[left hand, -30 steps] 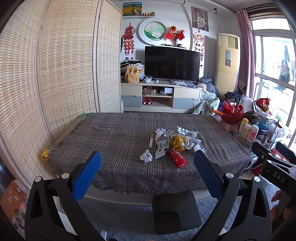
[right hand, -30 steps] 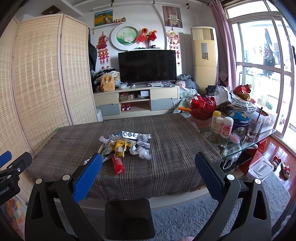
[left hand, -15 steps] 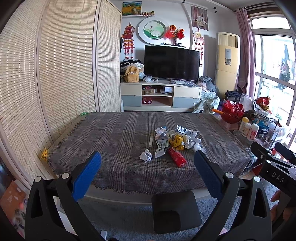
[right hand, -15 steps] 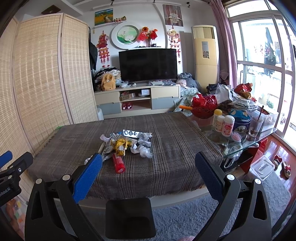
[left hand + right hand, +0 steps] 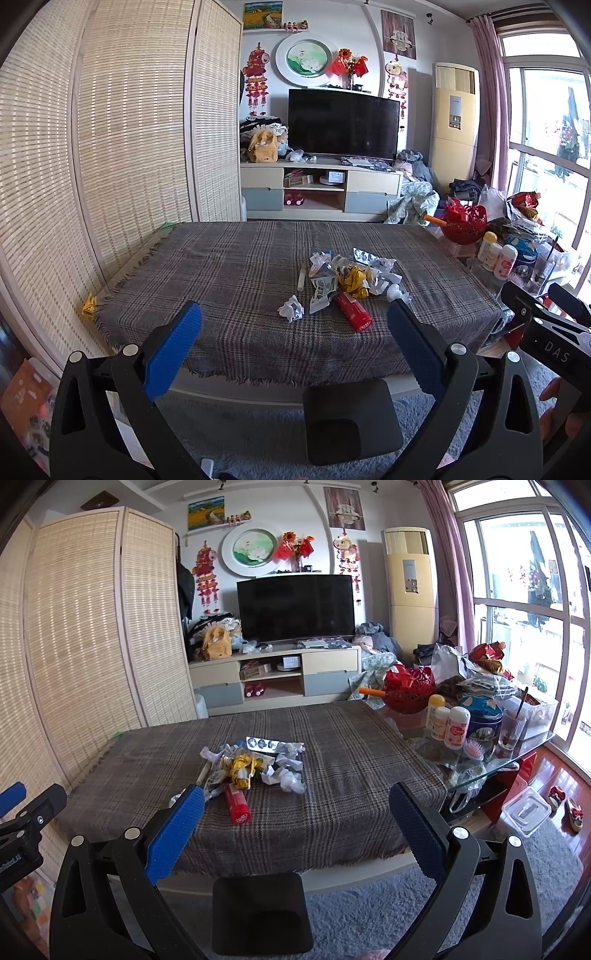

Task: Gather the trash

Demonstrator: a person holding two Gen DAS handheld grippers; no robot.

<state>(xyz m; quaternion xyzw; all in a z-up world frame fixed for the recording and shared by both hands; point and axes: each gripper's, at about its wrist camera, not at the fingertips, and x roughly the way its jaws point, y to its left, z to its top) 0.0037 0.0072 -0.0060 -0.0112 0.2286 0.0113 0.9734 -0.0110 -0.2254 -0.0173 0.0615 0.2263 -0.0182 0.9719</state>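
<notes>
A pile of trash lies on the plaid-covered table [image 5: 229, 266]: a red tube [image 5: 353, 311], a yellow crumpled wrapper [image 5: 353, 282], a white paper ball [image 5: 291, 308], a blister pack [image 5: 364, 254] and white scraps. The right wrist view shows the same red tube [image 5: 237, 804], yellow wrapper [image 5: 242, 768] and blister pack [image 5: 263, 743]. My left gripper [image 5: 293, 336] is open and empty, short of the table's near edge. My right gripper [image 5: 295, 818] is open and empty, also short of the near edge, to the right of the left one.
A glass side table [image 5: 480, 764] crowded with bottles, a tin, a glass and a red basket [image 5: 408, 686] stands to the right. A TV stand [image 5: 275, 675] is behind, bamboo screens [image 5: 110, 147] to the left. A clear plastic box [image 5: 526, 814] lies on the floor at right.
Both views have barely shifted; the grippers stay open and the trash has not moved.
</notes>
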